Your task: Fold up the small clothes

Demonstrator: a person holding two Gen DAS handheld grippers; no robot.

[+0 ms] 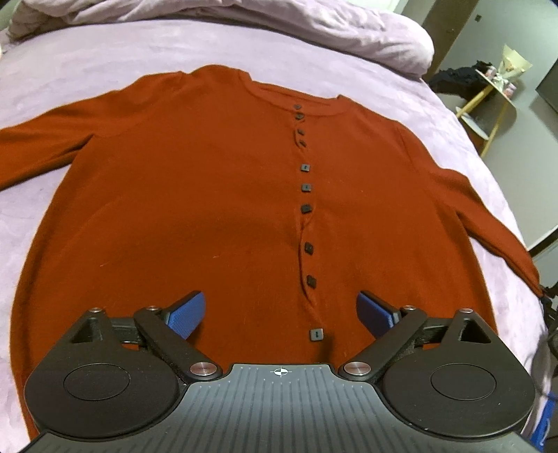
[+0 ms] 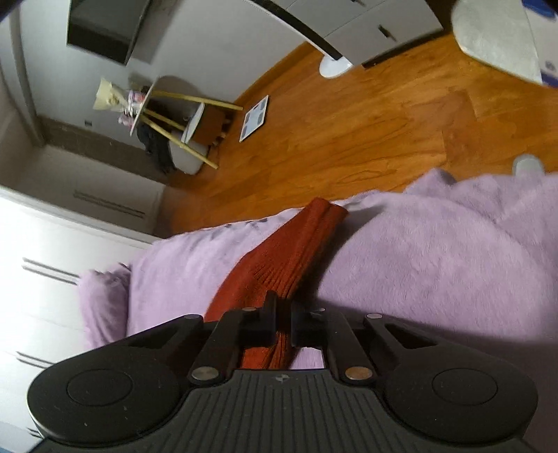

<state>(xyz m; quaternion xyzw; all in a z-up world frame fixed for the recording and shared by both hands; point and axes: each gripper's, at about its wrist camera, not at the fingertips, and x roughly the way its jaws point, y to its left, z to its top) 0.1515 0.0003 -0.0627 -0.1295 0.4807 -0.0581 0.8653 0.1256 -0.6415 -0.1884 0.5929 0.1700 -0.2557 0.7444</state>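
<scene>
A rust-red buttoned cardigan point(image 1: 209, 191) lies flat, front up, on the lilac bed cover point(image 1: 104, 52), sleeves spread to both sides. My left gripper point(image 1: 280, 306) hovers over its lower hem beside the button row, blue pads point(image 1: 186, 313) wide apart with nothing between them. The right wrist view is rolled sideways. In it my right gripper point(image 2: 283, 306) is shut on the ribbed end of the cardigan's right sleeve point(image 2: 296, 244), which runs forward from the jaws across the bed cover point(image 2: 436, 244) near the bed's edge. That sleeve end point(image 1: 523, 268) also shows at the far right of the left wrist view.
A bunched lilac duvet point(image 1: 314, 24) lies at the head of the bed. Beyond the bed edge are a wooden floor point(image 2: 348, 132), a small side table point(image 2: 174, 115) with items on it, a bathroom scale point(image 2: 254, 118) and white wardrobe doors point(image 2: 52, 261).
</scene>
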